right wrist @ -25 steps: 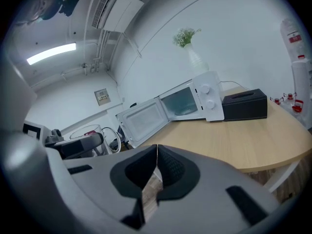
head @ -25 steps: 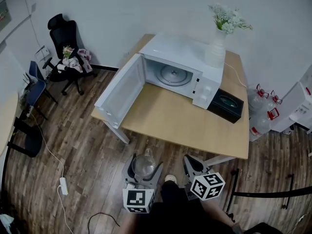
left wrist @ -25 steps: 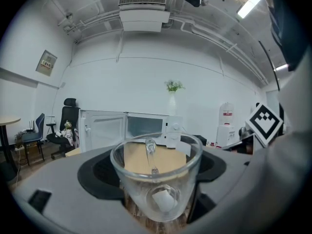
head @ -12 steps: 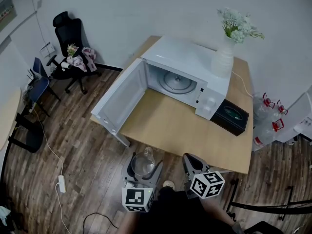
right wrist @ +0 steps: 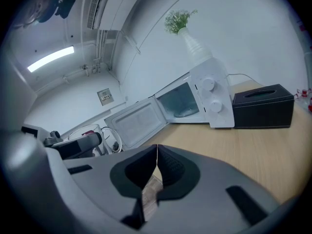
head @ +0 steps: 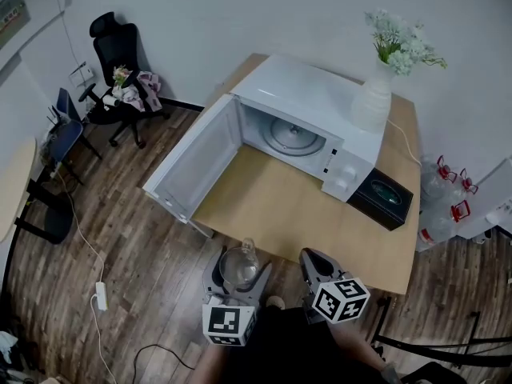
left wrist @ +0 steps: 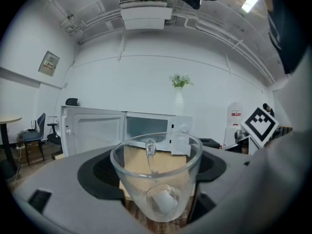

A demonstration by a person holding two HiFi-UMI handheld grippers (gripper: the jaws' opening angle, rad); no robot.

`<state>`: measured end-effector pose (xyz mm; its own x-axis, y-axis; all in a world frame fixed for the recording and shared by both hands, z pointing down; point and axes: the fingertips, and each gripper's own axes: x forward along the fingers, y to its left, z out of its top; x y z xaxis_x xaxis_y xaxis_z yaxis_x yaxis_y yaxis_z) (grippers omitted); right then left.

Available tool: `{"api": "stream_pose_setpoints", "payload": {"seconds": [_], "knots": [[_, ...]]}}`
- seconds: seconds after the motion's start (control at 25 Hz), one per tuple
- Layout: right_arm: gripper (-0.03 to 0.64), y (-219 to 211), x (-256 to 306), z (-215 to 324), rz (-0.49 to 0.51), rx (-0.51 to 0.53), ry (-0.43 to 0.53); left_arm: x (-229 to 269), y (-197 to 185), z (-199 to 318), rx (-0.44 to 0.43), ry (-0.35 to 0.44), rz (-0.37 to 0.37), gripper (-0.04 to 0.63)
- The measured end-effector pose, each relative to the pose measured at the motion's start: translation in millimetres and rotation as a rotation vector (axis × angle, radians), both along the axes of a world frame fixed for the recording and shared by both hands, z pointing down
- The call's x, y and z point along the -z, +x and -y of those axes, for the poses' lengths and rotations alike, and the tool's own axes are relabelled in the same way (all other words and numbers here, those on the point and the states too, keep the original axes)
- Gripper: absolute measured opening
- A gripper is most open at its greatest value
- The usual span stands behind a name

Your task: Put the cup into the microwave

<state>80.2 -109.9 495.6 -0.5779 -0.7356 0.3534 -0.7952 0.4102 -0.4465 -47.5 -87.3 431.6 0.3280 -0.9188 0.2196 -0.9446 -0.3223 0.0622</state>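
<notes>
A clear glass cup point(head: 238, 266) with a handle sits between the jaws of my left gripper point(head: 237, 272), which is shut on it just off the table's near edge. In the left gripper view the cup point(left wrist: 157, 179) fills the middle, upright, with the microwave point(left wrist: 156, 129) behind it. The white microwave point(head: 320, 110) stands at the back of the wooden table point(head: 304, 214), its door point(head: 194, 160) swung wide open to the left and the glass turntable point(head: 294, 135) showing inside. My right gripper point(head: 314, 265) is shut on nothing, beside the left one; its jaws meet in the right gripper view point(right wrist: 156, 152).
A white vase of flowers point(head: 376, 98) stands on top of the microwave. A black tissue box point(head: 382, 198) lies right of it. An office chair point(head: 112, 62) is far left, water bottles point(head: 444, 214) far right, and a power strip point(head: 99, 296) lies on the floor.
The view has shifted a little closer to the table. Both grippers keep their places near the table's near edge, the cup still held in the left one.
</notes>
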Motion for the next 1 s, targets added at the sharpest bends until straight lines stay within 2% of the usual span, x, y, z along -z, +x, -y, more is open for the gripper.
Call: {"api": "stream_pose_setpoints", "payload": {"seconds": [0.32, 0.52, 1.0], "knots": [[-0.006, 1, -11, 16, 0.007, -0.029, -0.035, 1, 8, 30, -0.039, 0.006, 0.012, 0.416], [-0.006, 9, -7, 35, 0.010, -0.074, -0.035, 7, 12, 62, -0.063, 0.005, -0.006, 0.416], [-0.006, 11, -4, 90, 0.001, -0.216, -0.039, 1, 16, 142, -0.211, 0.002, -0.006, 0.416]]}}
